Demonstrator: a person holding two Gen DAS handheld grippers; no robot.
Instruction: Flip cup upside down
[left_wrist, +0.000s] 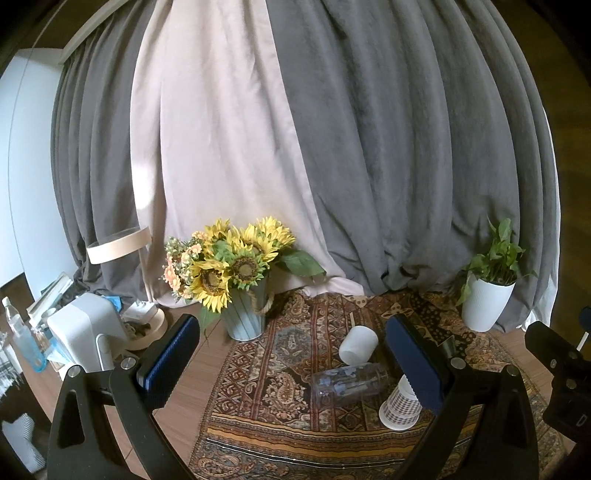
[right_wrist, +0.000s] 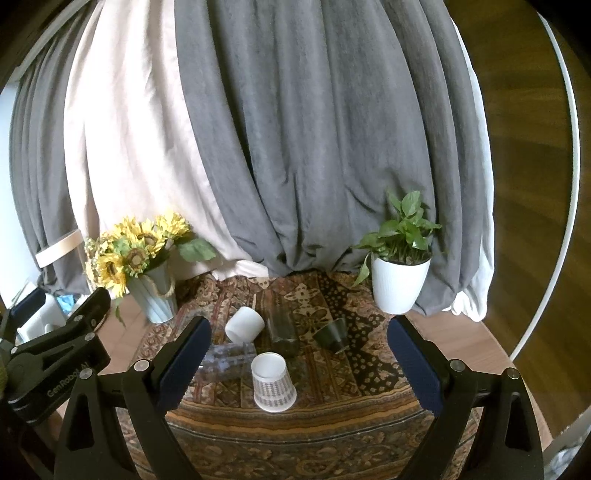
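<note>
A checkered paper cup (right_wrist: 272, 384) stands upside down on the patterned cloth (right_wrist: 332, 424), wide rim down; it also shows in the left wrist view (left_wrist: 400, 408), partly behind a finger. A white cup (right_wrist: 245, 324) (left_wrist: 358, 345) lies on its side behind it. A clear glass (right_wrist: 229, 360) (left_wrist: 347, 382) lies on its side. A dark glass (right_wrist: 282, 328) and a dark green cup (right_wrist: 332, 334) lie further back. My right gripper (right_wrist: 299, 363) is open and empty, above the paper cup. My left gripper (left_wrist: 291, 360) is open and empty, left of the cups.
A sunflower bouquet in a grey pot (left_wrist: 242, 284) (right_wrist: 153, 291) stands at the back left. A potted plant in a white pot (right_wrist: 399, 284) (left_wrist: 484, 302) stands at the back right. Curtains (right_wrist: 295, 147) hang behind. White appliances and bottles (left_wrist: 81, 332) crowd the left.
</note>
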